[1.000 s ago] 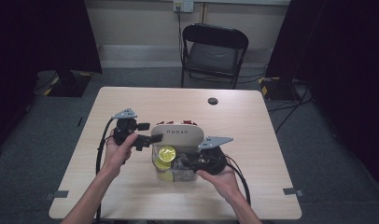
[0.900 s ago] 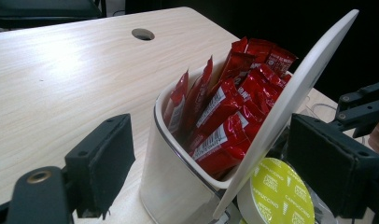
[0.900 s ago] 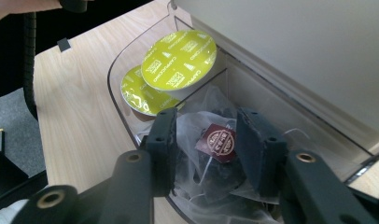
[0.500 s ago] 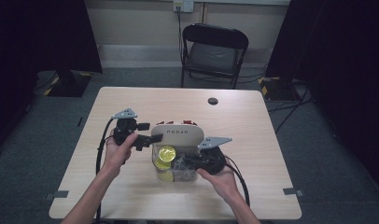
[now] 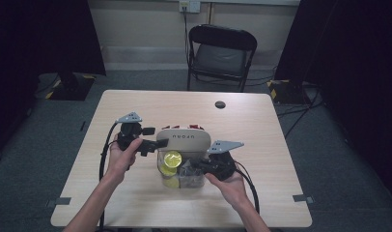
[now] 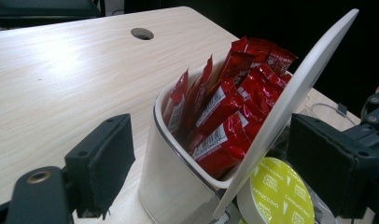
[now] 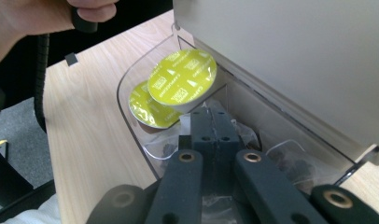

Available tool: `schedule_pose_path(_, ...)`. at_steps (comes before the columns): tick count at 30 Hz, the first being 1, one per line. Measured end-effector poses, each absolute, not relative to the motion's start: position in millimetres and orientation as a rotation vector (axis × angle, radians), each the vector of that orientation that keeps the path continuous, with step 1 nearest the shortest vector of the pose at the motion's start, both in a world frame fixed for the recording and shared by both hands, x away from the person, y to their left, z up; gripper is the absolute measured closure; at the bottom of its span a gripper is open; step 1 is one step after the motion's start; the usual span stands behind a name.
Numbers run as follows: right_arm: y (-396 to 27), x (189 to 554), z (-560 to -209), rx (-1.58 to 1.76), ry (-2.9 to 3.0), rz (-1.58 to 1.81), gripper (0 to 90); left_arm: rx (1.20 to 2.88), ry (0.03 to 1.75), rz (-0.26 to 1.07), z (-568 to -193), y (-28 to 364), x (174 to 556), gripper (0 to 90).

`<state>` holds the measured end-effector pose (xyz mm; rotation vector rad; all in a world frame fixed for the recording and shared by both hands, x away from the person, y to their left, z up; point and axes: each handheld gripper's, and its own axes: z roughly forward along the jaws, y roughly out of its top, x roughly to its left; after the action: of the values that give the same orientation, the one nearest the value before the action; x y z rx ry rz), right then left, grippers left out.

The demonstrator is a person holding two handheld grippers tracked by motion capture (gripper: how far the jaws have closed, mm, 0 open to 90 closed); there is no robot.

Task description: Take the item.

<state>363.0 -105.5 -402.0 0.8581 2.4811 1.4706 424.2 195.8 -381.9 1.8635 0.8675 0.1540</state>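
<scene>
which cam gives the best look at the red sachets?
Left gripper view: the red sachets stand packed upright in the white bin, print legible, behind the tilted lid. The high view shows just red tips above the lid. The right gripper view faces the capsule compartment instead.

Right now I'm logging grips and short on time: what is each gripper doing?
Left gripper: closed on the raised lid of the container, holding it up.
Right gripper: jaws have just closed, shut among clear packets in the front compartment; whether one is pinched is unclear.
</scene>
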Motion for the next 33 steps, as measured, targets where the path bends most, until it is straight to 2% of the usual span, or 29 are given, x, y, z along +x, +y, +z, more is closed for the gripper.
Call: schedule_pose_path(33, -130.1, 355.6, -371.8, 0.842, 2.396, 1.602, 90.0, 1.869, 0.870, 0.149, -382.8, 195.3, 424.4, 14.9)
